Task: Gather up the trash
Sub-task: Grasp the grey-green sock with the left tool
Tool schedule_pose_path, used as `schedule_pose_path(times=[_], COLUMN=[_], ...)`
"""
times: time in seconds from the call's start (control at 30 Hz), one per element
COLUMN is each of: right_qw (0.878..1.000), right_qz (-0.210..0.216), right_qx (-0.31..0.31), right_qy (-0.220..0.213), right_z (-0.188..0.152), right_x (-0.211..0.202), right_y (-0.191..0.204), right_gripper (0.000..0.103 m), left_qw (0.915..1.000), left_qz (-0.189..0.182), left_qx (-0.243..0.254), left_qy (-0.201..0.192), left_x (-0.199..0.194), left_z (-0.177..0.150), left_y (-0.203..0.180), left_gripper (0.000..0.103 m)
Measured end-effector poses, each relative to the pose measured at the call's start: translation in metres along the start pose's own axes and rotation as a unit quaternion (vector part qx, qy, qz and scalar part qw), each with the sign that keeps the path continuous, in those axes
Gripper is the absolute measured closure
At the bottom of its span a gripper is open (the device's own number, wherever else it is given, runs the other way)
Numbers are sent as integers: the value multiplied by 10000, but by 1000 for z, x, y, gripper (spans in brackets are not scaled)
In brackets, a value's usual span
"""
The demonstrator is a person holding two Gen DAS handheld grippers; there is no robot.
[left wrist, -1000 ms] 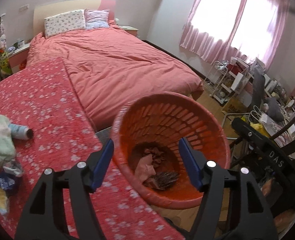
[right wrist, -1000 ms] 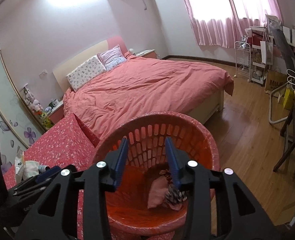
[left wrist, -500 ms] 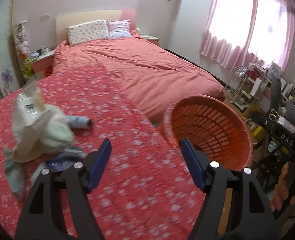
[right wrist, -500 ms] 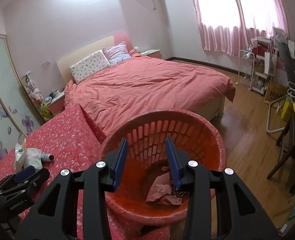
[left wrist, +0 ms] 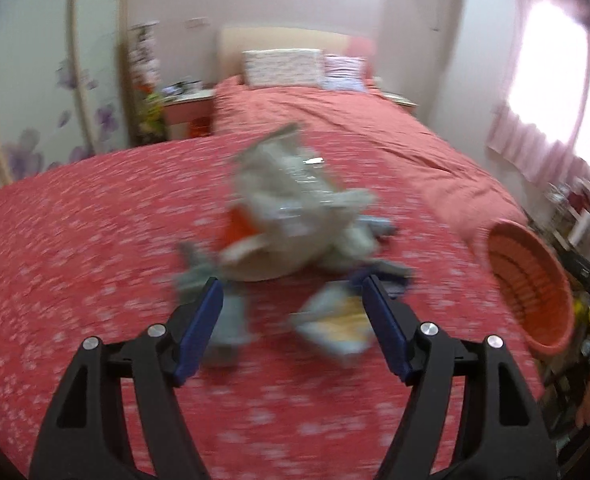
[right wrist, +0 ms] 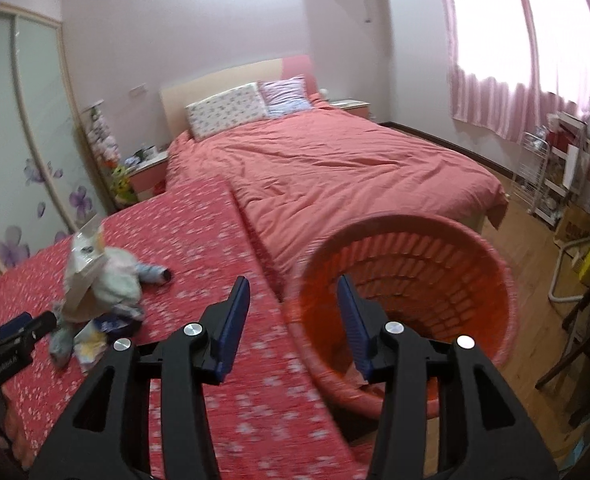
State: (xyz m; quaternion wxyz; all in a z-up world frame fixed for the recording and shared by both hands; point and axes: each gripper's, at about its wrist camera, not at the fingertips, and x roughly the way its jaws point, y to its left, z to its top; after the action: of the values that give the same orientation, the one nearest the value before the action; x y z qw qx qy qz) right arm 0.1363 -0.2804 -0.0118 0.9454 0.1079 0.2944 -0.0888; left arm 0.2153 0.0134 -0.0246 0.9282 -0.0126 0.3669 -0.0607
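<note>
A blurred pile of trash (left wrist: 295,216), pale wrappers, a small bottle and a blue and yellow packet, lies on the red flowered cloth (left wrist: 75,240). My left gripper (left wrist: 291,300) hangs open just short of the pile, nothing between its fingers. The same trash pile (right wrist: 99,284) shows at the left of the right wrist view, with the left gripper's tip beside it. My right gripper (right wrist: 293,300) hovers over the near rim of the orange basket (right wrist: 411,280); its jaws are opening and hold nothing. Crumpled paper lies in the basket's bottom.
A bed with a pink cover (right wrist: 335,168) and two pillows stands behind the cloth. A wardrobe with purple flowers (right wrist: 27,152) is at left. A white rack (right wrist: 551,176), chairs and clutter crowd the wooden floor at right.
My left gripper swung left from above the basket to the trash pile. My right gripper shifted left, from over the basket's middle to its rim, and its jaws widened.
</note>
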Motion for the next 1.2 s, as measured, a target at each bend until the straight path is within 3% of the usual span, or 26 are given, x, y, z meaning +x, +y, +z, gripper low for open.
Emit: schedule_pose_path(times=[0.2, 0.57, 0.67, 0.83, 1.2], right_qw=[9994, 9974, 9969, 9960, 9931], right_qz=[154, 290, 314, 372, 654], right_qx=[-274, -573, -623, -687, -663], right_qy=[112, 328, 373, 437, 708], right_z=[-10, -24, -26, -30, -40], right_x=[2, 10, 12, 15, 32], right_y=[35, 78, 86, 98, 122], right_gripper=[57, 57, 57, 57, 57], left_qw=[9981, 9914, 9912, 9928, 9937], left_qz=[239, 68, 84, 117, 494], left_qx=[-483, -1038, -1067, -940, -868], left_qy=[287, 788, 774, 735, 501], left_x=[20, 61, 70, 73, 47], left_z=[-4, -8, -4, -3, -6], left_y=[53, 73, 71, 71, 122], left_gripper=[33, 44, 55, 86, 90])
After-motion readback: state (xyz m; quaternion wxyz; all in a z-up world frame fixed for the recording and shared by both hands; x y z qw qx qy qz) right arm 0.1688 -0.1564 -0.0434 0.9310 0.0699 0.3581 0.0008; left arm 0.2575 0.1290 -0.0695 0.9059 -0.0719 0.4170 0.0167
